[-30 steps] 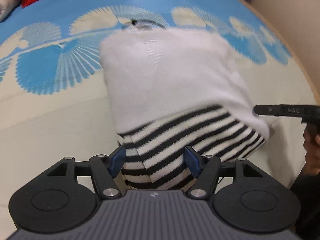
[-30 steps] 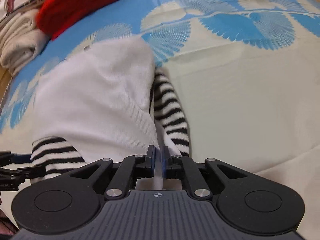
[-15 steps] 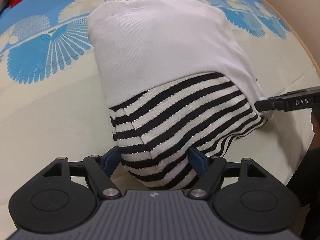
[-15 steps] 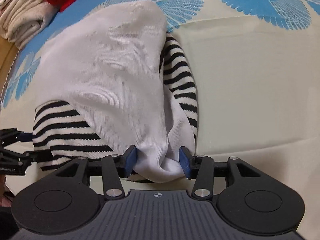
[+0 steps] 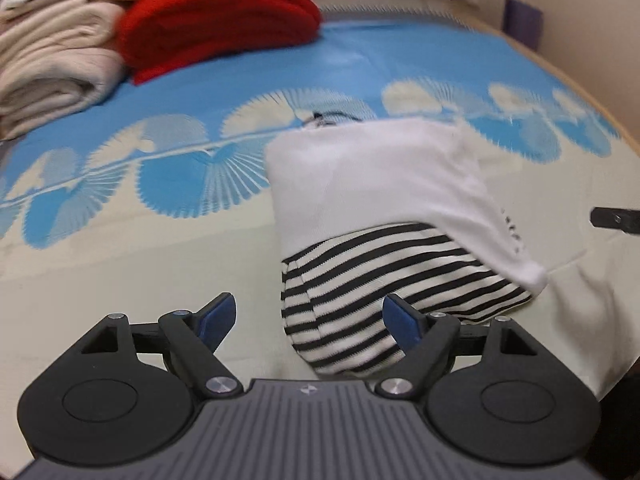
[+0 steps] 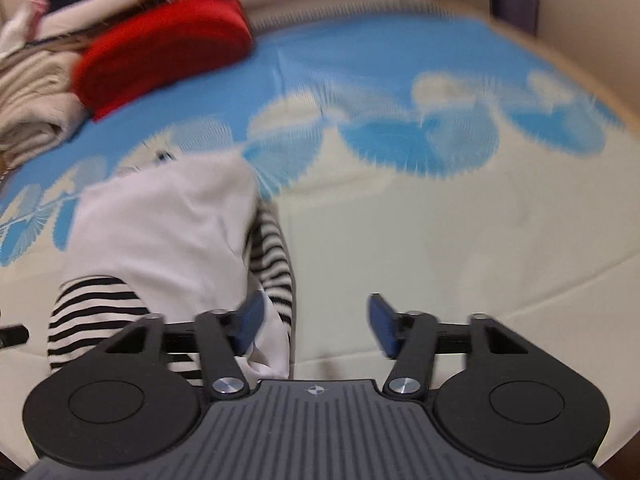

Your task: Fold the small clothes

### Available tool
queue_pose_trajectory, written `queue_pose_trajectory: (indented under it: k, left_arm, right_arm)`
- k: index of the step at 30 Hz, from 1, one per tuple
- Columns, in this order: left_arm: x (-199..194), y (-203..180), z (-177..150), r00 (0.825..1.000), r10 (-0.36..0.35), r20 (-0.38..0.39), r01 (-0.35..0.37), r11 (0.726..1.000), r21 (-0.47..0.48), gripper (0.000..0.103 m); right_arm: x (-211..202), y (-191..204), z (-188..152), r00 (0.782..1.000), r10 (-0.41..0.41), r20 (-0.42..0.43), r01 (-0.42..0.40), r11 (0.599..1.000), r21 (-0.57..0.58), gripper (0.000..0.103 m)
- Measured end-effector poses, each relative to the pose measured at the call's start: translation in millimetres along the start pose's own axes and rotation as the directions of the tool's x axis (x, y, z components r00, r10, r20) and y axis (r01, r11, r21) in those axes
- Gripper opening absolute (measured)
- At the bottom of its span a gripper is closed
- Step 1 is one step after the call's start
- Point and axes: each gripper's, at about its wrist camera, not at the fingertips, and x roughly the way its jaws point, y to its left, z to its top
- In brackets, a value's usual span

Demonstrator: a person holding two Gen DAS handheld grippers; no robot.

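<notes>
A folded garment lies on the bed sheet, its white body [image 5: 372,184] over a black-and-white striped part [image 5: 384,272]. My left gripper [image 5: 310,318] hovers just short of the striped end with its jaws opening. The stripes show in the gap, but the blue pads [image 5: 218,316] do not press them. In the right wrist view the white cloth [image 6: 168,232] and a striped sleeve [image 6: 276,264] lie at the left. My right gripper [image 6: 316,324] has its jaws opening too, holding nothing, with the garment's edge by its left pad [image 6: 250,320]. The right gripper's tip [image 5: 614,220] shows at the right edge.
A folded red blanket [image 5: 216,12] and cream folded towels [image 5: 48,80] are stacked at the back left of the blue and cream sheet [image 5: 120,280]. The bed's wooden edge [image 5: 580,92] and a wall run along the right.
The right jaws, shut on the white cloth a second ago, have let go and spread. Both grippers have drawn back and up from the garment, so the stacks at the back come into view.
</notes>
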Motion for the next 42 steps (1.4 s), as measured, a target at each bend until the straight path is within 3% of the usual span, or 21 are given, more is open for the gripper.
queue_pose_trajectory:
  k: [5, 9, 14, 18, 23, 30, 42]
  left_arm:
    - [-44, -13, -32, 0.998, 0.03, 0.049, -0.027, 0.997, -0.07, 0.085]
    - [-70, -28, -66, 0.997, 0.028, 0.071, -0.02, 0.994, -0.112, 0.085]
    - [-87, -47, -96, 0.992, 0.058, 0.11, -0.046, 0.993, -0.11, 0.085]
    - [-91, -47, -99, 0.99, 0.063, 0.13, -0.041, 0.986, -0.161, 0.085]
    - [-81, -43, -94, 0.993, 0.038, 0.116, -0.014, 0.98, -0.198, 0.085]
    - [-74, -48, -92, 0.992, 0.026, 0.12, -0.004, 0.983, -0.185, 0.085]
    - [-68, -55, -92, 0.992, 0.008, 0.123, 0.011, 0.988, -0.155, 0.086]
  right_arm:
    - [-59, 13, -19, 0.986, 0.047, 0.159, -0.038, 0.998, -0.057, 0.094]
    - [-98, 27, -42, 0.975, 0.07, 0.211, -0.054, 0.995, -0.081, 0.099]
    - [-121, 52, -78, 0.976, 0.121, 0.182, -0.096, 0.986, -0.138, 0.099]
    - [-129, 73, -94, 0.98, 0.118, 0.162, -0.086, 0.978, -0.192, 0.099]
    - [-119, 84, -92, 0.983, 0.12, 0.142, -0.09, 0.976, -0.2, 0.099]
    - [-106, 94, -89, 0.984, 0.127, 0.128, -0.105, 0.98, -0.168, 0.099]
    - [-102, 105, -92, 0.984, 0.132, 0.116, -0.106, 0.972, -0.208, 0.099]
